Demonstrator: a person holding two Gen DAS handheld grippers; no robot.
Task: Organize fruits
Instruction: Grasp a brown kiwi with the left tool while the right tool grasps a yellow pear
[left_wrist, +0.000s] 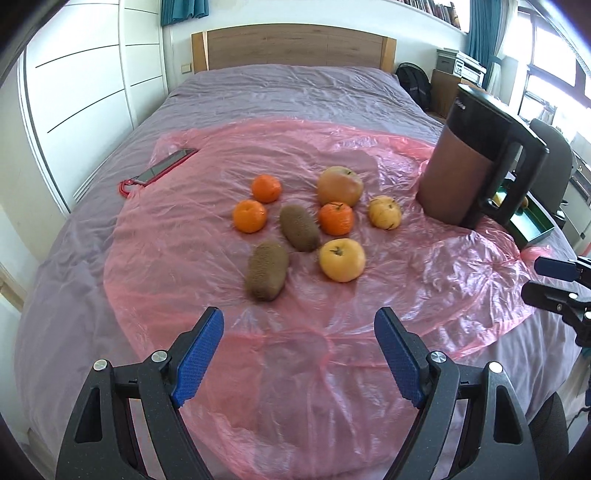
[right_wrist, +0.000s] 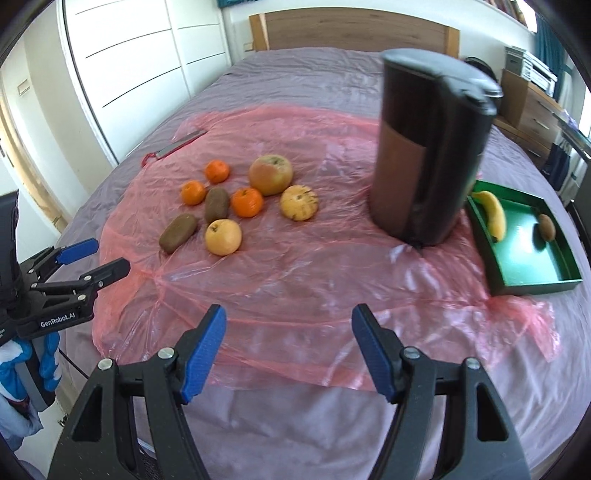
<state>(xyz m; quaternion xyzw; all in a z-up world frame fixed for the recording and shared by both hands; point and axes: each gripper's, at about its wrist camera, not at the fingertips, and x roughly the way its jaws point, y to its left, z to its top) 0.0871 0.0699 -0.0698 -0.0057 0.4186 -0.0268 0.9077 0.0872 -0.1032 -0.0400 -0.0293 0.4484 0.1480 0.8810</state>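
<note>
Fruit lies grouped on a pink plastic sheet (left_wrist: 295, 362) on the bed: three mandarins, the nearest-left one (left_wrist: 249, 215), two kiwis, the closer one (left_wrist: 267, 270), a yellow apple (left_wrist: 342, 259), a reddish apple (left_wrist: 340, 185) and a speckled yellow fruit (left_wrist: 385, 212). My left gripper (left_wrist: 299, 325) is open and empty, short of the closer kiwi. My right gripper (right_wrist: 289, 321) is open and empty too, over the sheet's near edge. A green tray (right_wrist: 532, 284) at the right holds a banana (right_wrist: 493, 214) and a kiwi (right_wrist: 547, 226).
A tall brown and black kettle (right_wrist: 428, 147) stands on the sheet between the fruit and the tray. A red-cased phone (left_wrist: 162, 168) lies at the sheet's far left corner. Wardrobe doors stand left, a headboard at the back, and furniture at the right.
</note>
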